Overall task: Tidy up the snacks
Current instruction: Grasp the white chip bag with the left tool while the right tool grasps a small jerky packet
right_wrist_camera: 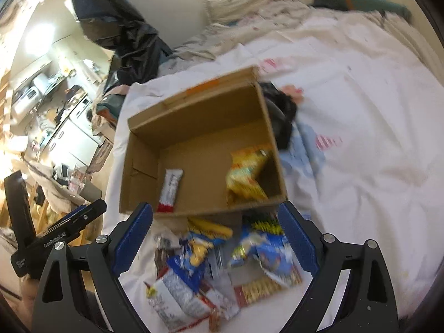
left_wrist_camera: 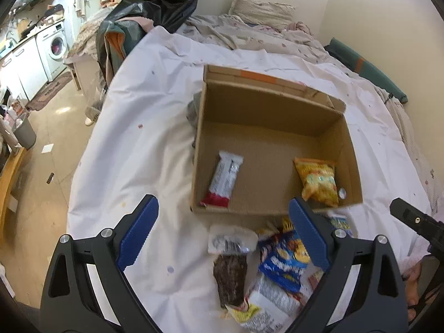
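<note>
An open cardboard box [left_wrist_camera: 272, 116] [right_wrist_camera: 144, 163] sits on a white sheet. Inside lie a white and red bar [left_wrist_camera: 224, 177] [right_wrist_camera: 170, 190] at the left and a yellow snack bag [left_wrist_camera: 317, 181] [right_wrist_camera: 245, 174] at the right. A pile of loose snacks lies in front of the box: a blue bag [left_wrist_camera: 283, 260] [right_wrist_camera: 266, 247], a dark bar [left_wrist_camera: 231, 280] and a white packet [right_wrist_camera: 177, 291]. My left gripper [left_wrist_camera: 223, 233] hovers open above the pile with nothing between its fingers. My right gripper [right_wrist_camera: 215, 238] is open over the same pile and empty. Its body shows at the right edge [left_wrist_camera: 419, 222] of the left wrist view.
The white sheet [left_wrist_camera: 133, 127] covers a bed with rumpled bedding and a pillow [left_wrist_camera: 260, 11] at the far end. A black plastic bag [left_wrist_camera: 166, 0] stands at the back left. A dark cloth [right_wrist_camera: 280, 111] lies right of the box. Floor and a washing machine [left_wrist_camera: 55, 47] are at left.
</note>
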### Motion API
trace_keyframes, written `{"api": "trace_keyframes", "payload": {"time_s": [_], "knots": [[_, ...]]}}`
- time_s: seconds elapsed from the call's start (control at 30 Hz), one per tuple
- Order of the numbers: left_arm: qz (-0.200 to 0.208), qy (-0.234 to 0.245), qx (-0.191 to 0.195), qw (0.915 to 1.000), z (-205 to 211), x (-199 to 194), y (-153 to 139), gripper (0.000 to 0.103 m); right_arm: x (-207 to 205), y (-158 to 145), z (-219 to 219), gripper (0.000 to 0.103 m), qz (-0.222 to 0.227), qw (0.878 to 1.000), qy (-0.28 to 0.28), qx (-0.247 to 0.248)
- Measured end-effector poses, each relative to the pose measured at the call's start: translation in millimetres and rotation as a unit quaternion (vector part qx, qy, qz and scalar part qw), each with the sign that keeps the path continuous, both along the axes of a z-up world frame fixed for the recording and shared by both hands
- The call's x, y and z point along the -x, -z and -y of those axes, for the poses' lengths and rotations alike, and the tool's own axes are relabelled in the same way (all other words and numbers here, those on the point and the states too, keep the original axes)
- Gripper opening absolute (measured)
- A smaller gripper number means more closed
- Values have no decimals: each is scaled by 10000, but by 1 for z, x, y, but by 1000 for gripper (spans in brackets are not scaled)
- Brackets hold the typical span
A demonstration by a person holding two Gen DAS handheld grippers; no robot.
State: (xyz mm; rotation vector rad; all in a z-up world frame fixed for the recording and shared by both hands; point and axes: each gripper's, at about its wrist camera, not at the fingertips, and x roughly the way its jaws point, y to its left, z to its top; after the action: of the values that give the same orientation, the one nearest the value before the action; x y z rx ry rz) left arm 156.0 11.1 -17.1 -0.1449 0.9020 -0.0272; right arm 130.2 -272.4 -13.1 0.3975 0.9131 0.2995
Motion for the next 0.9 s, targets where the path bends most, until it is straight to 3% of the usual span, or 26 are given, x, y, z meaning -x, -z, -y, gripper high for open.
{"api": "trace_keyframes", "payload": {"time_s": [0.1, 0.23, 0.4, 0.5, 0.6, 0.9], "knots": [[-231, 120, 91, 9996, 5, 8, 10, 93, 9, 13, 10, 94, -246, 9996, 127, -108], [-910, 212, 220, 9954, 15, 24, 38, 93, 18, 26, 18, 94, -491, 9986, 205, -60], [-1767, 69, 706, 9817, 27, 56, 89, 93, 26, 31, 27, 94, -569, 9977, 361, 47], [-2101, -51, 690, 9752, 39, 72, 113, 86, 26, 30, 30, 94, -566, 9973, 457, 63], [-2195, -137, 856, 9717, 46, 76, 124, 78, 25, 28, 32, 94, -537, 9975, 469, -14], [-1942, 120, 842, 9773, 68, 71, 126, 47, 25, 23, 33, 94, -479, 9977, 451, -137]]}}
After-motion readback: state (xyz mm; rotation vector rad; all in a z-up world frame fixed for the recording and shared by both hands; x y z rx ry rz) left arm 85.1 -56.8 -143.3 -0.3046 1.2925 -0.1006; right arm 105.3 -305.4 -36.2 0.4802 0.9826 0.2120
